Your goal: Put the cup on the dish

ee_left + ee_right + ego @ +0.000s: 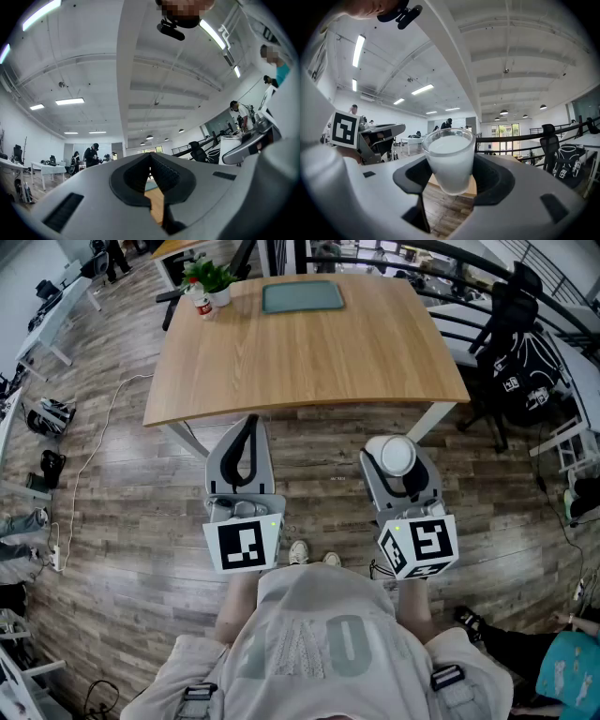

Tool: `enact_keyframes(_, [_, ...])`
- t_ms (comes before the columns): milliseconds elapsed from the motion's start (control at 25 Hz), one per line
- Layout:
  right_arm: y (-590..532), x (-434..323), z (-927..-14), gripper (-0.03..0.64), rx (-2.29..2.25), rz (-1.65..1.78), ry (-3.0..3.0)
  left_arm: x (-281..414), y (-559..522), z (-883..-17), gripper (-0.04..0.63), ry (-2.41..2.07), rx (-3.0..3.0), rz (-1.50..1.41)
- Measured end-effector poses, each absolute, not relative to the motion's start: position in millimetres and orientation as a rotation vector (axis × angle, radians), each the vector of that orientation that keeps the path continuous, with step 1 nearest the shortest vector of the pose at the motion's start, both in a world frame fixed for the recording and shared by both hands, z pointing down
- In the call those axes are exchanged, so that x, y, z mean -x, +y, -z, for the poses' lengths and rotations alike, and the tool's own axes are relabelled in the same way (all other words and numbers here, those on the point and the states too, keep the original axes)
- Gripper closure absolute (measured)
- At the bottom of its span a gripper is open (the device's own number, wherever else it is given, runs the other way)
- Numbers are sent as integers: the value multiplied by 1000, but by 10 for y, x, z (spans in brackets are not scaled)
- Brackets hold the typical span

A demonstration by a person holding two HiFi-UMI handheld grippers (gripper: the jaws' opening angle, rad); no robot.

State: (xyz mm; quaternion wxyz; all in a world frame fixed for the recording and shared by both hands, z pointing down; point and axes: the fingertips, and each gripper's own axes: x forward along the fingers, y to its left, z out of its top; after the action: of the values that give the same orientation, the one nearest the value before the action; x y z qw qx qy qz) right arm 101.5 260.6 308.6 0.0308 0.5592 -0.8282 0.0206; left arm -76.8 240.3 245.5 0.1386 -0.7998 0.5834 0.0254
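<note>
Right gripper (399, 470) clamped on the cup (449, 161), held upright, rim up, likely so nothing tips as you carry it. Left gripper (151, 161) empty, jaws together, parked alongside as a spare. Dish (302, 296) lies well ahead of the right gripper and left of its line, at the worktop's (309, 362) far edge. Count: one cup, one dish, one potted plant (214, 279), two grippers.

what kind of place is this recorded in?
Probably an open-plan office or lab: a wooden table, an office chair, white desks with people nearby, and strip lights overhead.
</note>
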Motion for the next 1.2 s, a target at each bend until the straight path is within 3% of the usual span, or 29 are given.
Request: enact_keyframes(1200, [2341,-620,-2953,350,-1903,-19,-2451,1759,1923,-2509,589,1706,2320,-165])
